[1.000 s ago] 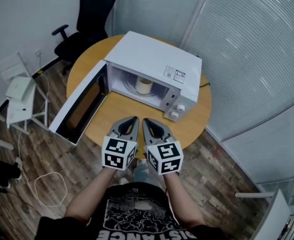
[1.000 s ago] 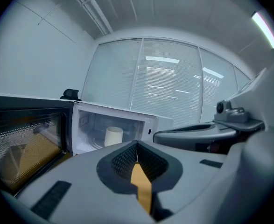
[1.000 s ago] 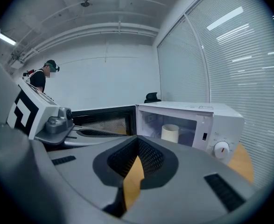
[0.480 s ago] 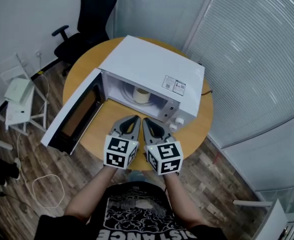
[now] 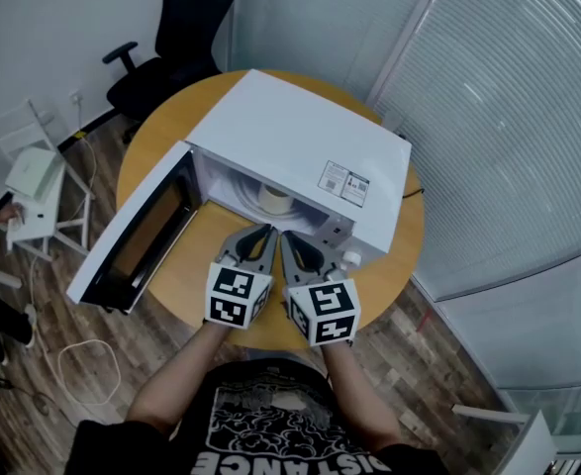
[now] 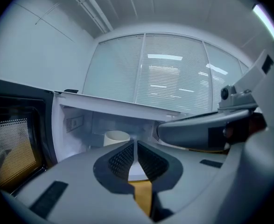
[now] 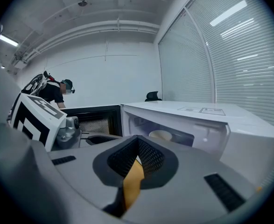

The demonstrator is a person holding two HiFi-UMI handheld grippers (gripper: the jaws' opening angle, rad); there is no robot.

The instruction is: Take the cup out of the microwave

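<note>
Head view: the microwave [image 5: 300, 156] roof is hiding most of the cavity, so only the top of the cup [image 5: 275, 198] is showing inside. The cup is standing upright, its long axis vertical. The door [image 5: 137, 228] is hanging wide open to the left. The microwave is sitting on a round wooden bench [image 5: 156, 132] over a plank floor [image 5: 52, 305], with a black chair [image 5: 186, 38] behind and blinds [image 5: 508, 107] to the right. The left gripper [image 5: 268, 232] and right gripper [image 5: 286, 237] are pointing side by side near the opening.

Left gripper view: the jaws are pressing together, empty, and are covering the cup's base.

Right gripper view: the jaws are likewise meeting with nothing between them. The cup is showing only as a pale rim.
</note>
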